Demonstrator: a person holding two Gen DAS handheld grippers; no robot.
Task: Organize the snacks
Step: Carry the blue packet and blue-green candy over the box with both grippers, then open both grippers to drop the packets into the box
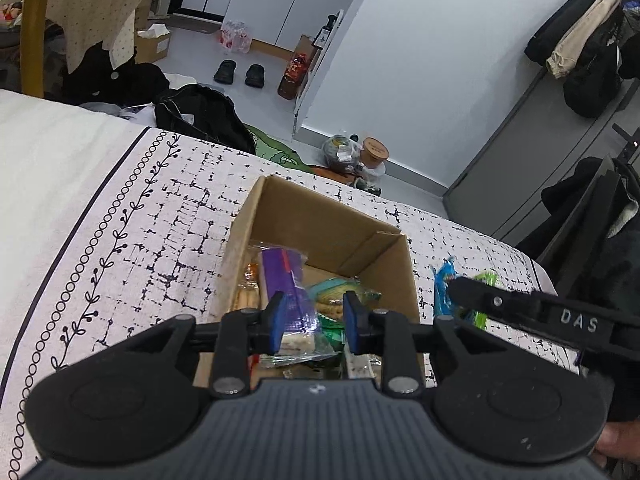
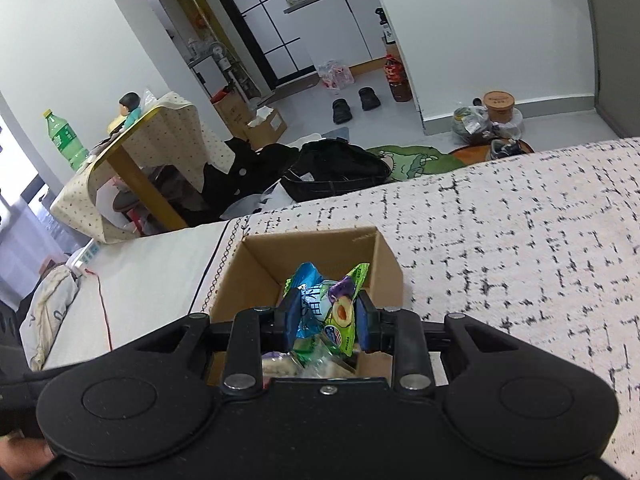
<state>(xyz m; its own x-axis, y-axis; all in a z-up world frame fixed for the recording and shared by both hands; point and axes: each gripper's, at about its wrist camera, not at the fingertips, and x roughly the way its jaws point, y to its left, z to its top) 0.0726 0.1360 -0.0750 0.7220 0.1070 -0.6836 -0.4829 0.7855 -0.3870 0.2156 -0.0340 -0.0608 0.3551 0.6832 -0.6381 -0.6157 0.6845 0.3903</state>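
Patterned bedding (image 2: 520, 248) covers the bed that carries the work, with a cluttered floor beyond: black bags, slippers and a green rug.

An open cardboard box (image 1: 256, 216) sits on this cover, its flaps gone or folded, and it is already part full. In the left wrist view I make out a purple packet (image 1: 286, 280) lying along the left side, some pale wafer-like sticks beside it, and green and clear wrappers heaped toward the middle. More than that I cannot name.

The right tool (image 2: 327, 320) hangs over the box and is clamped on two packets at once, a blue snack bag (image 2: 308, 292) and a green snack bag (image 2: 346, 304), pinched side by side between the blue pads. The left tool (image 1: 314, 316) hovers above the box with its fingers apart and nothing between them.

The risk, as I judge it, lies in that double grip. Slick wrappers squeezed together can slide against each other, so one may slip free sooner than the other and fall on the bedding instead of in the box. From the left wrist view the bags look to be near the box's right wall, so a release there could drop them over the rim. The soft bed may also let the box tip if a tool presses on its edge.
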